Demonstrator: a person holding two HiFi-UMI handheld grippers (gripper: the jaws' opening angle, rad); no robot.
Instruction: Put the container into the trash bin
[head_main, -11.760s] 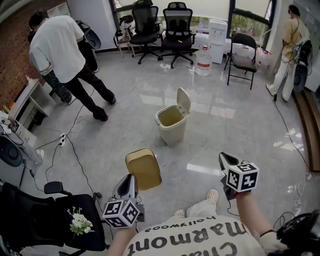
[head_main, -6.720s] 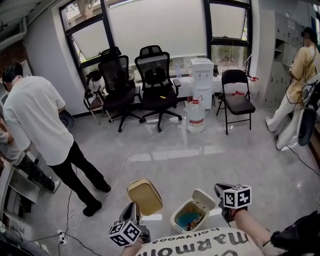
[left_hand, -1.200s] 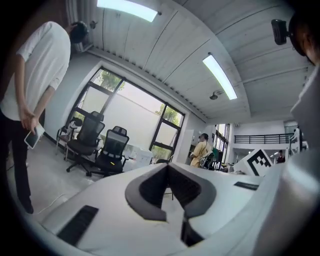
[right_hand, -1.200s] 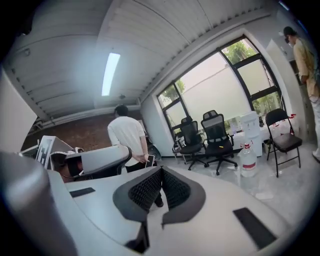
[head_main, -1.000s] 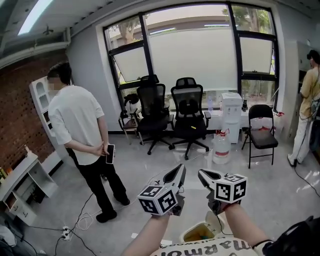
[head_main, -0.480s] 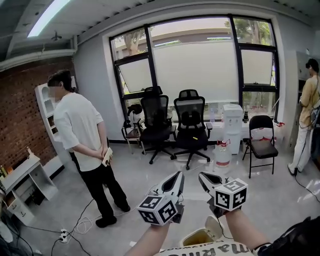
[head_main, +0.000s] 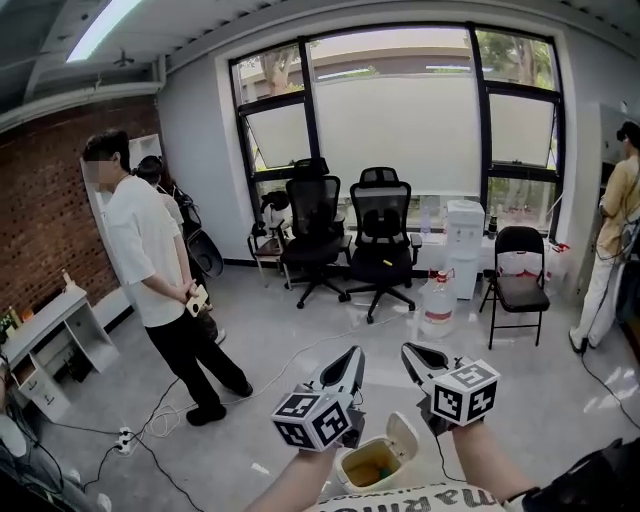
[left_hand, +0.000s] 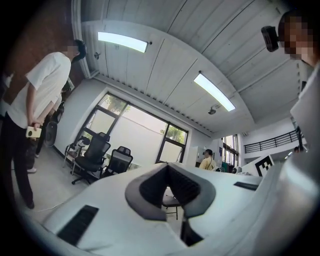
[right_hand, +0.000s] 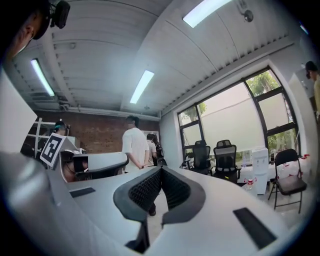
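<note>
**Both tools empty above the open bin: drop looks done**

- Left tool (head_main: 350, 362): jaws together, pads meeting at the tips, nothing between them.
- Right tool (head_main: 410, 352): jaws together too, and empty. Both are held out roughly level, side by side but not touching, above the bin.
- Trash bin (head_main: 346, 466): on the floor just below the tools at the bottom edge of the head view, lid (head_main: 403, 432) tipped up and open.
- Container (head_main: 372, 468): a tan-yellow shape shows inside the bin. I take this to be the container, though too little of it shows to be sure.
- Progress, as a judgement: with neither tool carrying anything and that shape in the bin, the task reads as essentially complete. At most the lid is left open, and the task does not ask for it to be shut.

View differences:
- Only the head view shows the bin and its contents. Both gripper views look out across the room and miss it.
- The gripper views settle the closed pads, which the head view shows only from behind.
- The right gripper view also catches the left tool alongside, and a person in a white shirt (right_hand: 134, 145) beyond.
</note>
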